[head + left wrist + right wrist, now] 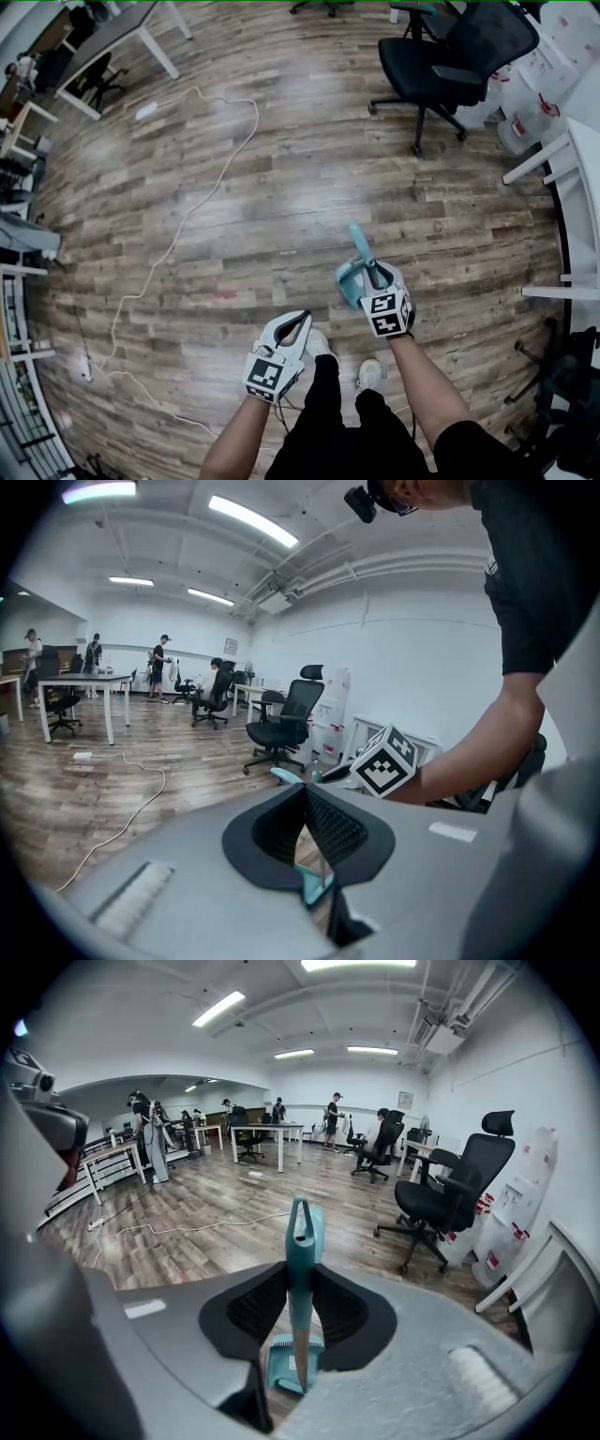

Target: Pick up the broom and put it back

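Observation:
My right gripper is shut on the teal broom handle, which stands nearly upright over the wooden floor. A teal dustpan sits at the foot of the handle. In the right gripper view the handle rises between the two black pads, which press on both its sides, and the dustpan shows below. My left gripper hangs lower left of it, shut and holding nothing. In the left gripper view its pads meet, and the right gripper's marker cube lies beyond.
A black office chair stands at the back right, beside a white desk. A white cable runs across the floor to a power strip on the left. The person's shoes are just below the grippers. People stand far off.

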Demonstrator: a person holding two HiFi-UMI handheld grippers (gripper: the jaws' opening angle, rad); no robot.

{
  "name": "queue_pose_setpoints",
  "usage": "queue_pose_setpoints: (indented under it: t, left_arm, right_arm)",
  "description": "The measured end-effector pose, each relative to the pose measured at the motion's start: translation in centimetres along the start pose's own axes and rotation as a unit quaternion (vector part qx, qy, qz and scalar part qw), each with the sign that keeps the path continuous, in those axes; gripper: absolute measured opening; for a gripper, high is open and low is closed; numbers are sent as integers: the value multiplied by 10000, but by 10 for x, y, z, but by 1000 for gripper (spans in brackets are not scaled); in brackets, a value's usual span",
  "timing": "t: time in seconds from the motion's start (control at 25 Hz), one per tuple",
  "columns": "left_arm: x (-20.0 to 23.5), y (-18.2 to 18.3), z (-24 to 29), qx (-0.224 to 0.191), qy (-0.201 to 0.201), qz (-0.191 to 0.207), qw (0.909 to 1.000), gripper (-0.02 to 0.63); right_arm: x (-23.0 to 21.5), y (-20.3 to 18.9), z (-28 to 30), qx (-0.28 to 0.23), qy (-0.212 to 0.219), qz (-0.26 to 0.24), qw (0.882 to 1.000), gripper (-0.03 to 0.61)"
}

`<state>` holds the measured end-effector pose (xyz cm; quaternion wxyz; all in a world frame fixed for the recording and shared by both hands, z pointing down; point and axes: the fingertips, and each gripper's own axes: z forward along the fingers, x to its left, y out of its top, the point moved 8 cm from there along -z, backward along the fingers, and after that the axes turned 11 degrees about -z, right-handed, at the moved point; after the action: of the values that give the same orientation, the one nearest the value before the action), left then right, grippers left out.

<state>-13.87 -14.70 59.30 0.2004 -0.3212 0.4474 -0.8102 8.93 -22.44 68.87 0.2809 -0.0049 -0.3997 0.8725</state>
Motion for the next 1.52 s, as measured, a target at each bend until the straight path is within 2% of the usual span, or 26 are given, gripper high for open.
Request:
queue_pose_setpoints:
  t: [0.8,1.04,1.28,1.52]
  left_arm:
    - [-51,-21,-21,-118,60,101,9999,18]
    - [-74,-32,-31,-146,148,-26,9998,18]
    - [-97,-31,-38,-246,317,50,9992,18]
    - [-107,-22,-45,-660,333,74,9972,18]
  right_arm:
    - [16,-53,-83,-236,-155,-56,9996,87]
    - [12,-60,-113,-360,-222,-42,9991,87]
    - [7,-49,-155,-791,-213,-178,9965,87]
    - [-4,-20,-201,-1503,-275,-192,9881,87]
